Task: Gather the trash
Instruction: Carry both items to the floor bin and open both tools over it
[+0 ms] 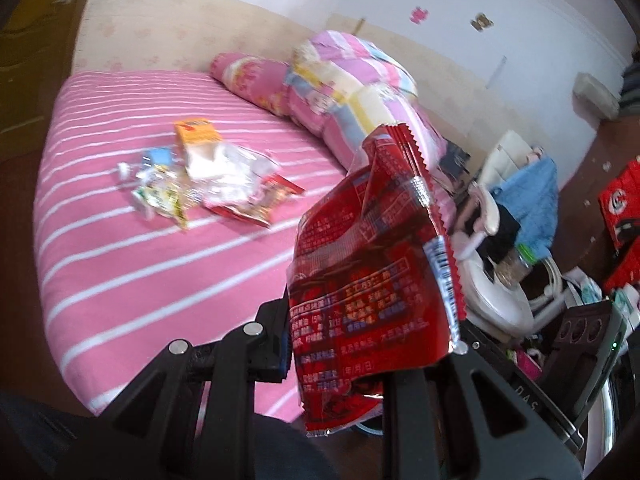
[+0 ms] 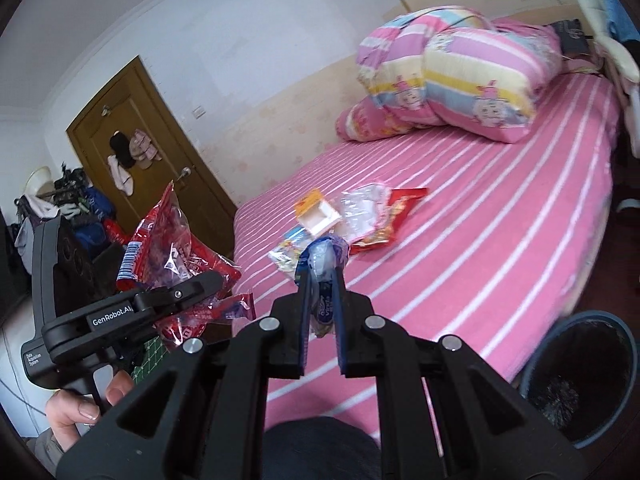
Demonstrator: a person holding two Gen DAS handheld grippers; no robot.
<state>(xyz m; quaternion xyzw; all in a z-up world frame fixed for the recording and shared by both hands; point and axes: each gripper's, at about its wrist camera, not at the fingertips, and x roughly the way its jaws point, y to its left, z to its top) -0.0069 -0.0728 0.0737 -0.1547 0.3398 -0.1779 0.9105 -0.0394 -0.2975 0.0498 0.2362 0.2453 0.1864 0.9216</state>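
Observation:
My left gripper (image 1: 344,344) is shut on a large red snack bag (image 1: 372,256) and holds it up over the bed's edge; the bag also shows in the right wrist view (image 2: 176,240). My right gripper (image 2: 322,280) is shut on a small blue and white wrapper (image 2: 323,264), held above the bed. A pile of trash (image 1: 208,176) lies on the pink striped bed (image 1: 120,272): an orange box, clear plastic, yellow and red wrappers. The same pile shows in the right wrist view (image 2: 352,216).
A dark round trash bin (image 2: 576,376) stands on the floor at the bed's right side. A folded quilt (image 2: 460,76) and pillow lie at the head of the bed. Cluttered furniture (image 1: 520,240) stands to the right, a wooden door (image 2: 152,152) to the left.

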